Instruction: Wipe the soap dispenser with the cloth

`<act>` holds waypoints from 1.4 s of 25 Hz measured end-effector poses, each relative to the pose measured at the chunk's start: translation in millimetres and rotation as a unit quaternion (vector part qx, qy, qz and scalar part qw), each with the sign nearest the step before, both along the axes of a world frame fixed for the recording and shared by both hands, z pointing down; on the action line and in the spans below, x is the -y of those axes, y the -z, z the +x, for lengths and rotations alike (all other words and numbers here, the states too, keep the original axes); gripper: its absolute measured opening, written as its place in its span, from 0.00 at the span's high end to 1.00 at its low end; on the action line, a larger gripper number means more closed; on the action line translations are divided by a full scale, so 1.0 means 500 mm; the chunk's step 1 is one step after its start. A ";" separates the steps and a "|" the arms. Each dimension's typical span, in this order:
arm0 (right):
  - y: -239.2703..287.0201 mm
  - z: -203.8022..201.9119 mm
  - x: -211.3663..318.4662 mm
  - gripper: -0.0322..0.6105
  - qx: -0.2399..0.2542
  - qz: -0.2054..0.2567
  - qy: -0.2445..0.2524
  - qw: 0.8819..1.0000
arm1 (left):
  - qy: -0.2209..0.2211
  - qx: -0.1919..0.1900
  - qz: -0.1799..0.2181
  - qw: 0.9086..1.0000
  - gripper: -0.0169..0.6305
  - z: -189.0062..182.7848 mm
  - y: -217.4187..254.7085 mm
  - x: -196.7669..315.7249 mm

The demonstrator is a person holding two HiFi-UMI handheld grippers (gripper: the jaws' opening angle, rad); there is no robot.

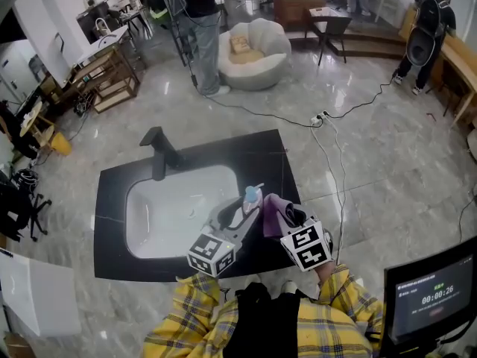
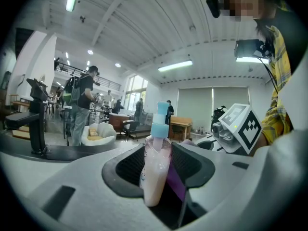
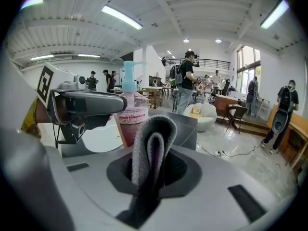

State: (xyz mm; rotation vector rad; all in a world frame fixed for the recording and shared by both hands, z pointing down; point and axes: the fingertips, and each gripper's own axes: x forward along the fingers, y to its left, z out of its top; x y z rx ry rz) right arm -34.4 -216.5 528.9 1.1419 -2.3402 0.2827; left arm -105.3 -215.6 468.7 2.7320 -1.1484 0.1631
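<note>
soap dispenser [image 2: 155, 165]: upright over the sink [image 1: 153, 218] front edge, clamped by left gripper [image 2: 161, 186] to brace it | cloth [image 3: 150, 143]: folded, pinched in right gripper [image 3: 151, 177], laid against the bottle's side, likely mid-wipe

Bright, even light from ceiling strip lights [image 3: 121, 17]; both gripper views curve and darken at the edges.

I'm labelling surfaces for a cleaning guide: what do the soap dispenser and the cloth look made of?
The soap dispenser is likely clear glossy plastic, since pinkish liquid shows through; its pump looks opaque light-blue plastic. The cloth seems soft matte microfibre or terry: fuzzy grey pile, purple inner side.
</note>
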 end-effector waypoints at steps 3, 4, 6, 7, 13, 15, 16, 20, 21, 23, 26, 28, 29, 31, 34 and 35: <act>0.012 0.008 -0.004 0.88 0.002 0.005 -0.008 1.000 | 0.018 0.001 0.001 1.000 0.72 0.000 0.000 0.010; 0.016 0.011 -0.005 0.88 0.003 0.007 -0.010 1.000 | 0.023 0.002 0.001 1.000 0.72 0.000 0.001 0.012; 0.029 0.017 -0.010 0.88 0.007 0.010 -0.015 1.000 | 0.030 0.000 0.003 1.000 0.72 0.000 0.006 0.014; 0.036 0.019 -0.012 0.88 0.009 0.011 -0.017 1.000 | 0.032 -0.001 0.003 0.999 0.72 0.000 0.009 0.015; 0.058 0.035 -0.024 0.88 0.016 0.018 -0.026 0.999 | 0.061 -0.002 0.005 0.998 0.72 0.002 0.014 0.020; 0.057 0.040 -0.023 0.88 0.018 0.020 -0.028 0.999 | 0.074 -0.001 0.003 0.997 0.72 0.005 0.008 0.025; 0.056 0.041 -0.022 0.88 0.020 0.020 -0.029 0.999 | 0.080 -0.001 0.002 0.997 0.72 0.005 0.005 0.026; 0.059 0.045 -0.025 0.88 0.023 0.022 -0.032 0.999 | 0.086 0.002 -0.008 0.996 0.72 0.006 0.001 0.027; 0.060 0.047 -0.026 0.88 0.024 0.022 -0.032 0.999 | 0.084 0.001 -0.010 0.996 0.72 0.008 0.001 0.025; 0.061 0.049 -0.028 0.88 0.025 0.023 -0.031 0.999 | 0.080 -0.002 -0.012 0.997 0.72 0.008 0.003 0.020; 0.060 0.047 -0.029 0.88 0.027 0.021 -0.030 0.999 | 0.077 -0.006 -0.009 0.997 0.72 0.004 0.005 0.009; 0.060 0.045 -0.031 0.88 0.028 0.019 -0.028 0.999 | 0.073 -0.005 -0.011 0.997 0.72 0.004 0.002 0.002; 0.059 0.044 -0.032 0.88 0.029 0.018 -0.027 0.999 | 0.072 -0.006 -0.013 0.997 0.72 0.004 0.000 0.000; 0.060 0.039 -0.033 0.88 0.031 0.018 -0.024 0.999 | 0.068 -0.006 -0.016 0.997 0.72 0.005 -0.003 -0.003; 0.060 0.034 -0.035 0.88 0.032 0.018 -0.021 0.999 | 0.062 -0.007 -0.018 0.998 0.72 0.007 -0.003 -0.008; 0.061 0.033 -0.036 0.88 0.033 0.018 -0.020 0.999 | 0.060 -0.007 -0.018 0.998 0.72 0.007 -0.002 -0.010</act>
